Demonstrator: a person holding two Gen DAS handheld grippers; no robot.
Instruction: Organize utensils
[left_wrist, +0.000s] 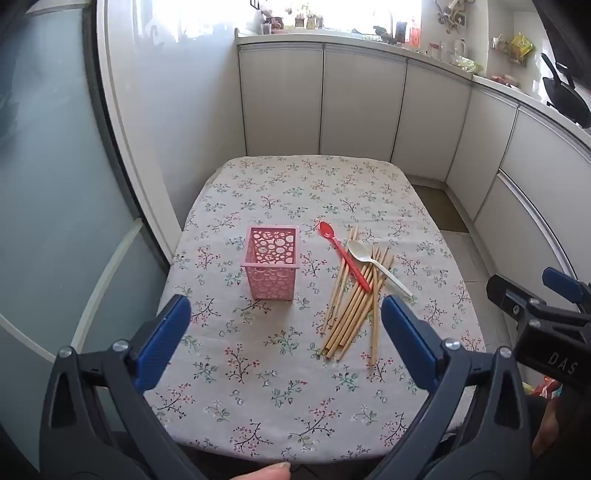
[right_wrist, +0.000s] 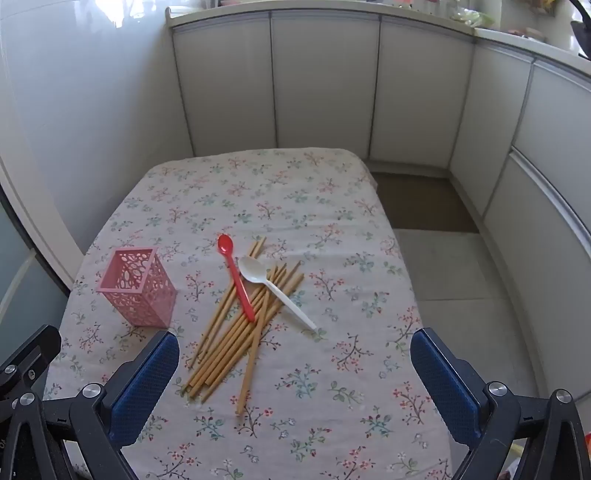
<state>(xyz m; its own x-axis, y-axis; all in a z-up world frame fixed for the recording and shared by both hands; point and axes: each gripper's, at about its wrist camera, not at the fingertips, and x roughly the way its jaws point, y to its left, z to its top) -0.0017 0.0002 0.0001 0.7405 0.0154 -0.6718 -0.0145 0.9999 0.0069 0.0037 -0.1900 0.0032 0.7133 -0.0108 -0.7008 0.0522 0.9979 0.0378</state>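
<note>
Both the left gripper (left_wrist: 286, 314) and right gripper (right_wrist: 295, 350) hover with jaws wide apart, holding nothing, above the floral tablecloth (right_wrist: 295, 192), where chopsticks (right_wrist: 236, 339) (red spoon (right_wrist: 234, 273) and white spoon (right_wrist: 273, 288) lying across them) sit beside the upright pink basket (right_wrist: 138, 291)

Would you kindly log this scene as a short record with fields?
surface: table under a floral cloth
holder: pink basket, upright, empty, left of the pile
pile: chopsticks, loose and fanned
red spoon: lying across the chopsticks
white spoon: lying across the chopsticks, right of the red one
left gripper: open, holding nothing
right gripper: open, holding nothing
progress: nothing in the basket yet
</note>
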